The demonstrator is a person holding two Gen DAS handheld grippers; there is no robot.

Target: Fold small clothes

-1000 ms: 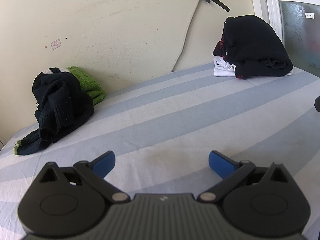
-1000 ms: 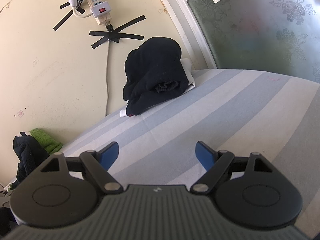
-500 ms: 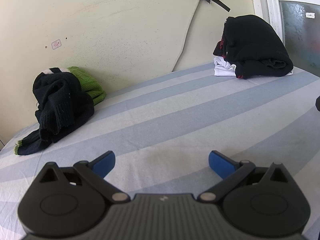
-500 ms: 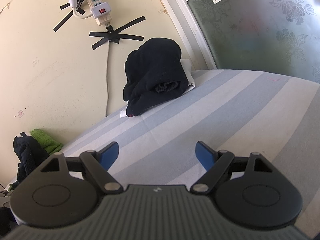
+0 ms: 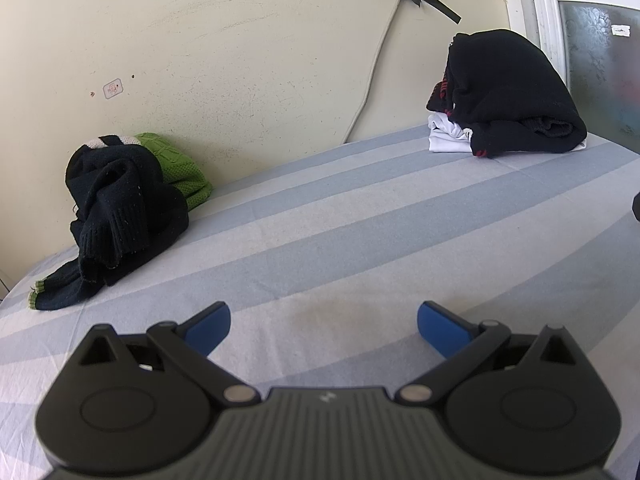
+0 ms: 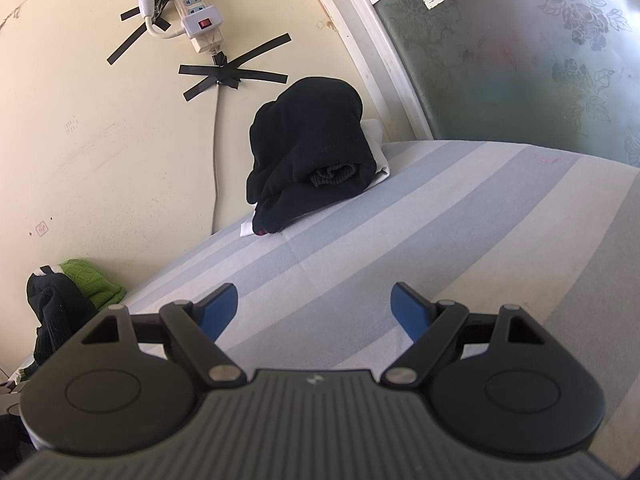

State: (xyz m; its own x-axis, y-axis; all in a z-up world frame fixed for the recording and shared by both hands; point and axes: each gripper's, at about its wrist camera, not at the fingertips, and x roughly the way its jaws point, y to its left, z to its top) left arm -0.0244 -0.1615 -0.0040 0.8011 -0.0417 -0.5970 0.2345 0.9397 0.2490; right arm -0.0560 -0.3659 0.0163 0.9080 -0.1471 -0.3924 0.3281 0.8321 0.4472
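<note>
A crumpled dark knit garment [image 5: 120, 216] with green cuffs lies at the far left of the striped surface [image 5: 340, 240], with a green knit garment [image 5: 176, 168] behind it. Both also show in the right wrist view, the dark one [image 6: 52, 308] and the green one [image 6: 90, 284]. A stack with a folded dark garment [image 5: 508, 96] on a white one [image 5: 446, 136] sits at the far right by the wall; it shows in the right wrist view [image 6: 312, 156]. My left gripper [image 5: 323, 322] is open and empty above the surface. My right gripper [image 6: 314, 308] is open and empty too.
A cream wall [image 5: 240, 60] runs behind the surface, with a taped cable [image 5: 376, 64] and a power strip [image 6: 198, 16]. A frosted patterned window [image 6: 540, 52] with a white frame stands at the right. The edge of the right gripper shows at the far right [image 5: 636, 208].
</note>
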